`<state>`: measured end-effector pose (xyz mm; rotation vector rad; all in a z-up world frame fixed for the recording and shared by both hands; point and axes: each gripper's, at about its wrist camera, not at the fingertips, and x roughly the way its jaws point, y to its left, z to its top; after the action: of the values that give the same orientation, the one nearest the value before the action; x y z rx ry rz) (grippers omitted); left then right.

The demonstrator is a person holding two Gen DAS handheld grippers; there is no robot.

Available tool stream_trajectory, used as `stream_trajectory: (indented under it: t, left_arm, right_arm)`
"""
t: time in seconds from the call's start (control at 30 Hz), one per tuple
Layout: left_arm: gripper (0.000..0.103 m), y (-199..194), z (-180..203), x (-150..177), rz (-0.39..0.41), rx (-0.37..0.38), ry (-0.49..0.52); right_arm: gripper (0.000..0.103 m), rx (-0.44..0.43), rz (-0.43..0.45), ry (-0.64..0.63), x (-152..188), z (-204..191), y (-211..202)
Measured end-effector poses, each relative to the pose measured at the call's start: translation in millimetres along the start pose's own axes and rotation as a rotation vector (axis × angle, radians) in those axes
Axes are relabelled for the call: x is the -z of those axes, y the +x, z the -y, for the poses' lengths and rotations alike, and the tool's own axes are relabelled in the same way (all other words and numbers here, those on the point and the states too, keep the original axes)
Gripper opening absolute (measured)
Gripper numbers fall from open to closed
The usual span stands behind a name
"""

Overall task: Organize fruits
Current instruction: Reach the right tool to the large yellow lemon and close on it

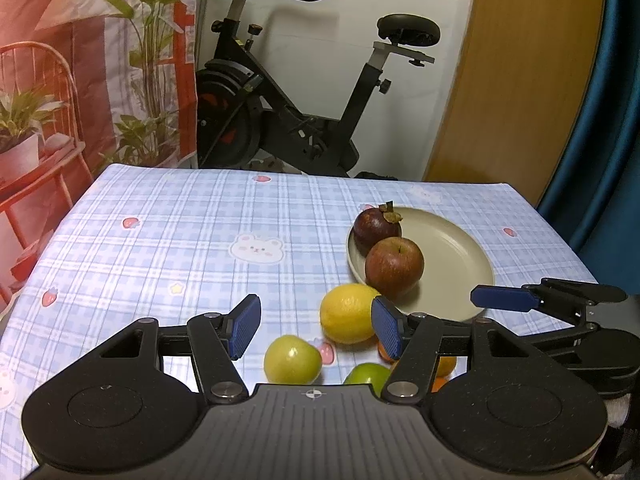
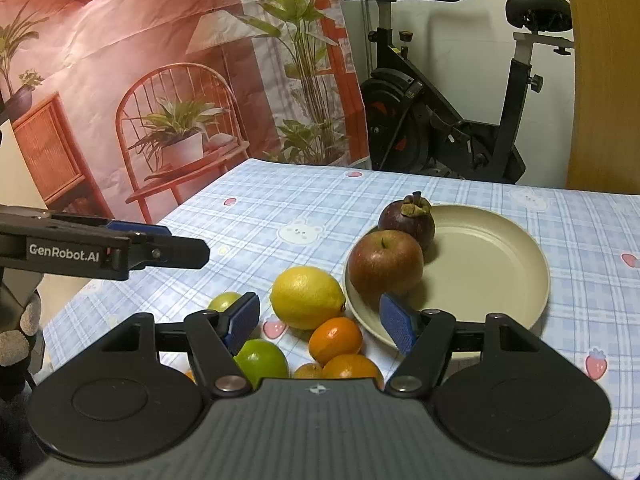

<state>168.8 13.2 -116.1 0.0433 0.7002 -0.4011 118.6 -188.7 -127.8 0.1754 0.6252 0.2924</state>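
A beige plate on the checked tablecloth holds a dark mangosteen and a red apple at its left rim. Loose fruit lies in front of the plate: a lemon, two oranges, a lime and a yellow-green fruit. My right gripper hovers open above the oranges, holding nothing. My left gripper is open and empty too, over the lemon and the yellow-green fruit. The left wrist view also shows the apple, mangosteen and plate.
An exercise bike stands behind the table's far edge. A printed backdrop hangs to the left, and a wooden door and blue curtain are at the right. The left half of the tablecloth carries no objects.
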Motion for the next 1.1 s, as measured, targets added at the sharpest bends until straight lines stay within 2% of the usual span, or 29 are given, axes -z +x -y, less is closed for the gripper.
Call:
stream_trajectory:
  t: [0.6, 1.1]
  left_arm:
    - [0.064, -15.3, -7.0, 20.8, -0.015, 0.015, -0.040]
    - [0.063, -23.7, -15.0, 49.0, -0.106, 0.060, -0.069]
  right_arm:
    - [0.070, 0.014, 0.008, 0.011, 10.2, 4.9, -17.8]
    - [0.067, -0.072, -0.074, -0.021, 26.5, -15.2, -6.3]
